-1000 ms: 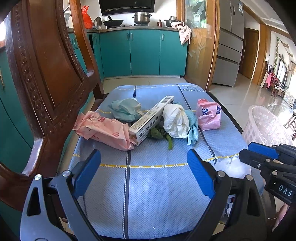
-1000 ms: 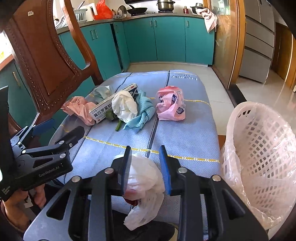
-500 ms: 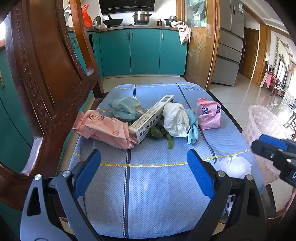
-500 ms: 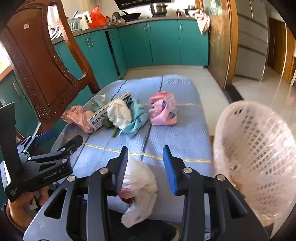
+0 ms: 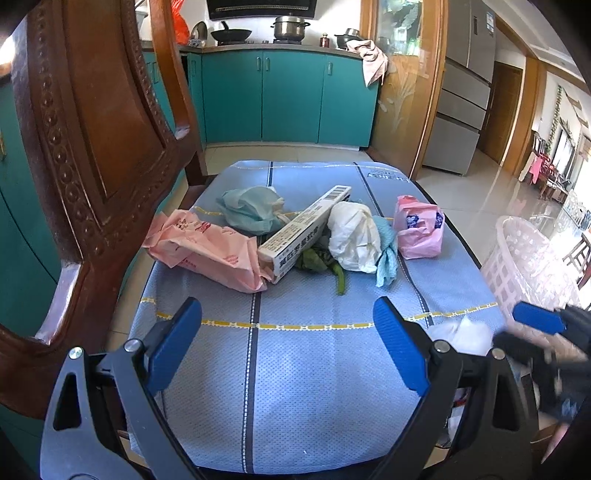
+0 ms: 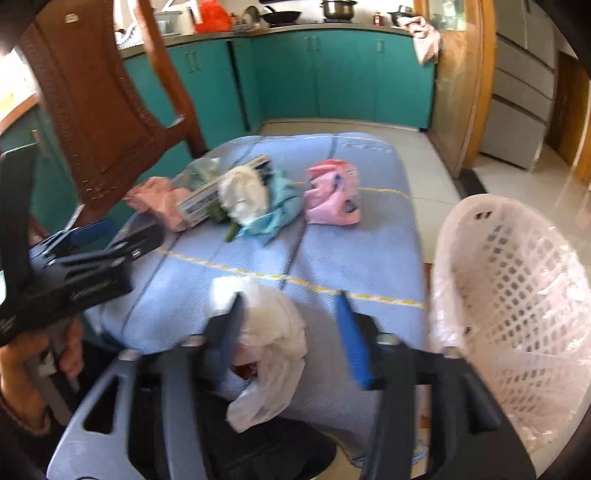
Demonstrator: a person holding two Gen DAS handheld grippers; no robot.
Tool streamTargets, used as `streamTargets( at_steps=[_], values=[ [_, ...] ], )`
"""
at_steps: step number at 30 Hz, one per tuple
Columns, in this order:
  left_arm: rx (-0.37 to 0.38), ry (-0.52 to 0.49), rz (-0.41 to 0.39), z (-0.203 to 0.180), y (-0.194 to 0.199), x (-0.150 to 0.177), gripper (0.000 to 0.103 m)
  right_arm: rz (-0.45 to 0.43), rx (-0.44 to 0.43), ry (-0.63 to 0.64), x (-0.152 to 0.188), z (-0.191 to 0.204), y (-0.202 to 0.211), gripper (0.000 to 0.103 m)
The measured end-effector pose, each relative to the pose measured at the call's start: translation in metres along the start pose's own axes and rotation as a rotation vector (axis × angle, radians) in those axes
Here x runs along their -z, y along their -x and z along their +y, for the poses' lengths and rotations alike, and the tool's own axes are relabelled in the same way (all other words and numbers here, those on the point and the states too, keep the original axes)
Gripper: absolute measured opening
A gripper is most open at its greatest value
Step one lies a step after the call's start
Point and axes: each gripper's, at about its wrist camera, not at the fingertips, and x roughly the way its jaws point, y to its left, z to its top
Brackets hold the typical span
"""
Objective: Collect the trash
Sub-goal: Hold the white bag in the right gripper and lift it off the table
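We see the blue-clothed tabletop (image 5: 295,362), then the pink laundry basket (image 6: 517,295) beside it. Our left hand-held gripper (image 5: 288,332) hangs open and empty. Our right hand-held gripper (image 6: 291,325) has just been opening; the white plastic bag (image 6: 273,339) touches only its left pad.

A home kitchen that opened onto a living area

Teal cabinets (image 5: 291,96) ran along the far wall under a counter (image 5: 280,46) with a steel pot (image 5: 289,27) and a black wok (image 5: 231,34). A tall grey refrigerator (image 5: 463,92) stood at the right, beside a wooden door frame. A carved wooden chair (image 5: 85,122) stood at the left edge of a table covered with blue cloth (image 5: 295,354).
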Motion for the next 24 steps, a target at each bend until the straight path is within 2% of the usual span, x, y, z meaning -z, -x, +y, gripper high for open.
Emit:
streamTargets(
  at_steps=[4, 9, 11, 13, 15, 19, 24],
  values=[
    [0.022, 0.030, 0.026, 0.004, -0.005, 0.001, 0.093, 0.017, -0.003, 0.033, 0.006, 0.010, -0.010, 0.072],
    [0.034, 0.038, 0.048, 0.004, -0.009, 0.002, 0.085, 0.057, -0.041, 0.031, 0.014, 0.017, -0.032, 0.072],
    [0.034, 0.037, 0.049, 0.001, -0.011, 0.002, 0.085, 0.059, -0.049, 0.037, 0.015, 0.019, -0.035, 0.066],
    [0.030, 0.027, 0.050, -0.004, -0.013, 0.002, 0.085, 0.065, -0.069, 0.041, 0.016, 0.018, -0.036, 0.050],
    [0.025, 0.010, 0.052, -0.010, -0.015, 0.002, 0.085, 0.070, -0.088, 0.039, 0.013, 0.015, -0.035, 0.045],
    [0.014, -0.008, 0.042, -0.016, -0.013, 0.003, 0.085, 0.051, -0.120, 0.030, 0.005, 0.009, -0.026, 0.045],
    [0.012, -0.016, 0.042, -0.016, -0.012, 0.004, 0.085, 0.022, -0.053, 0.042, -0.001, 0.004, -0.019, 0.045]
  ],
)
